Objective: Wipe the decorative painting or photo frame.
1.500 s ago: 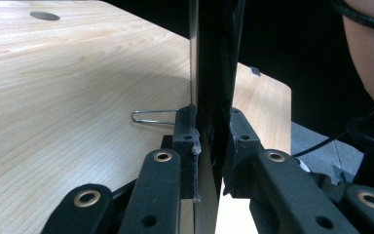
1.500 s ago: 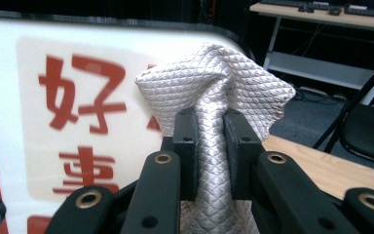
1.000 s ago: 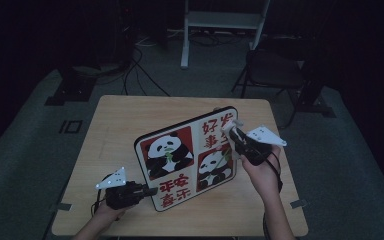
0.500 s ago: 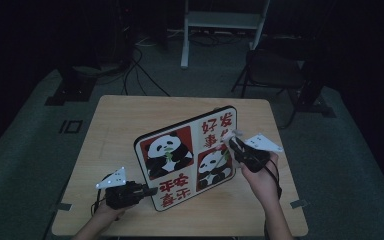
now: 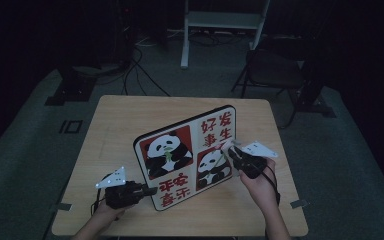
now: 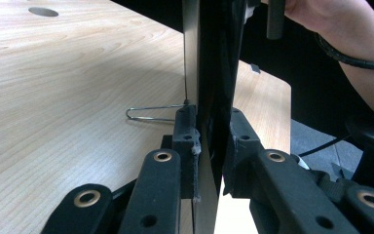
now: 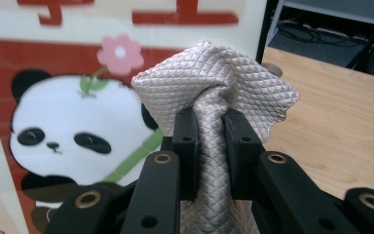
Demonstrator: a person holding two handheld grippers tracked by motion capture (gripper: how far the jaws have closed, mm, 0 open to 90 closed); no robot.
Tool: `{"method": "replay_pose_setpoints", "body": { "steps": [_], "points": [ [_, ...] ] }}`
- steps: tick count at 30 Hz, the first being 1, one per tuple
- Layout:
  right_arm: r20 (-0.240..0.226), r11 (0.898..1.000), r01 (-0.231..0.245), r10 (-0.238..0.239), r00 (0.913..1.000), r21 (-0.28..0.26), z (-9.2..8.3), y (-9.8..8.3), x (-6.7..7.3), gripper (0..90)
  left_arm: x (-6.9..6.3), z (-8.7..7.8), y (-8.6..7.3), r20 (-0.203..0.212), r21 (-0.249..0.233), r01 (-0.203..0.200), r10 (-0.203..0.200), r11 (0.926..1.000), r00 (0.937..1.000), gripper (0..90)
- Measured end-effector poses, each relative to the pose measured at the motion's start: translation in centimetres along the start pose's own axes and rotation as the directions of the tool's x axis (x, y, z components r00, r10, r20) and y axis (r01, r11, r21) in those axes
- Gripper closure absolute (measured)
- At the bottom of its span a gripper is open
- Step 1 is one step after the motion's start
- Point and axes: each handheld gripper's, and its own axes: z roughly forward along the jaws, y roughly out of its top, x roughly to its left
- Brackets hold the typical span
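A light wooden table (image 5: 130, 120) stands in a dim room on grey carpet (image 5: 35, 150). Beyond the table's far edge a white metal stand (image 5: 220, 22) rises from the floor, with black cables (image 5: 140, 65) trailing to its left. A dark chair (image 5: 275, 75) sits off the table's far right corner. The background past these is nearly black.

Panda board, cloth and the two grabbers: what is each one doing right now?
Panda board: propped up on its edge on the table, tilted, picture side to the person.
Grey cloth: bunched up, pinched, against the board's face.
Left gripper: shut on the board's edge.
Right gripper: shut on the cloth.
Wire stand: lying on the table behind the board.
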Motion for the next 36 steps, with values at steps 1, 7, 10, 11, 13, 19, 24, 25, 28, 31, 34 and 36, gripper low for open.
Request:
{"method": "replay_pose_setpoints", "body": {
  "steps": [1, 7, 10, 11, 13, 19, 24, 25, 28, 31, 34, 36],
  "points": [
    [0.0, 1.0, -0.005, 0.005, 1.0, 0.002, 0.0, -0.2, 0.0, 77.6, 0.0, 0.0, 0.0, 0.001, 0.001, 0.0, 0.0, 1.0, 1.0, 79.6],
    [-0.003, 0.999, -0.008, 0.009, 1.0, 0.051, 0.6, -1.7, 0.0, 77.6, 0.0, 0.0, 0.0, 0.004, 0.004, 0.004, -0.004, 1.0, 1.0, 79.4],
    [-0.007, 0.997, -0.009, 0.01, 0.9999, 0.071, 0.8, -2.3, 0.0, 77.6, 0.0, 0.0, 0.0, 0.005, 0.007, 0.003, -0.003, 1.0, 1.0, 79.4],
    [-0.007, 0.997, -0.017, 0.017, 0.9998, 0.077, 0.8, -2.6, -0.1, 77.5, 0.0, 0.0, 0.0, 0.009, 0.007, 0.003, -0.003, 1.0, 1.0, 79.4],
    [-0.007, 0.995, -0.015, 0.016, 0.9998, 0.097, 1.1, -3.2, -0.1, 77.6, 0.0, 0.0, 0.0, 0.007, 0.007, 0.003, -0.003, 1.0, 1.0, 79.3],
    [-0.012, 0.989, -0.027, 0.029, 0.9995, 0.142, 1.5, -4.7, -0.3, 77.5, 0.0, 0.0, 0.1, 0.009, 0.007, 0.003, -0.003, 1.0, 1.0, 79.3],
    [-0.014, 0.984, -0.029, 0.032, 0.9994, 0.176, 1.9, -5.6, -0.3, 77.5, 0.0, 0.0, 0.1, 0.01, 0.007, 0.004, -0.004, 1.0, 0.9999, 79.2],
    [-0.015, 0.983, -0.032, 0.035, 0.9993, 0.18, 1.9, -5.8, -0.4, 77.5, 0.0, 0.0, 0.1, 0.01, 0.008, 0.002, -0.002, 1.0, 0.9999, 79.2],
    [-0.017, 0.98, -0.035, 0.039, 0.9991, 0.197, 2.1, -6.1, -0.4, 77.5, -0.1, 0.0, 0.1, 0.01, 0.008, 0.003, -0.003, 1.0, 0.9999, 79.2],
    [-0.017, 0.978, -0.035, 0.039, 0.9991, 0.205, 2.3, -6.4, -0.4, 77.5, -0.1, 0.0, 0.1, 0.011, 0.008, 0.004, -0.004, 1.0, 0.9999, 79.1],
    [-0.017, 0.975, -0.039, 0.044, 0.9989, 0.219, 2.4, -6.8, -0.4, 77.5, -0.1, 0.0, 0.1, 0.01, 0.009, 0.003, -0.003, 1.0, 0.9999, 79.1],
    [-0.017, 0.974, -0.039, 0.043, 0.9989, 0.225, 2.5, -6.9, -0.3, 77.5, -0.1, 0.0, 0.1, 0.007, 0.008, 0.0, 0.0, 1.0, 1.0, 79.1]
  ]
}}
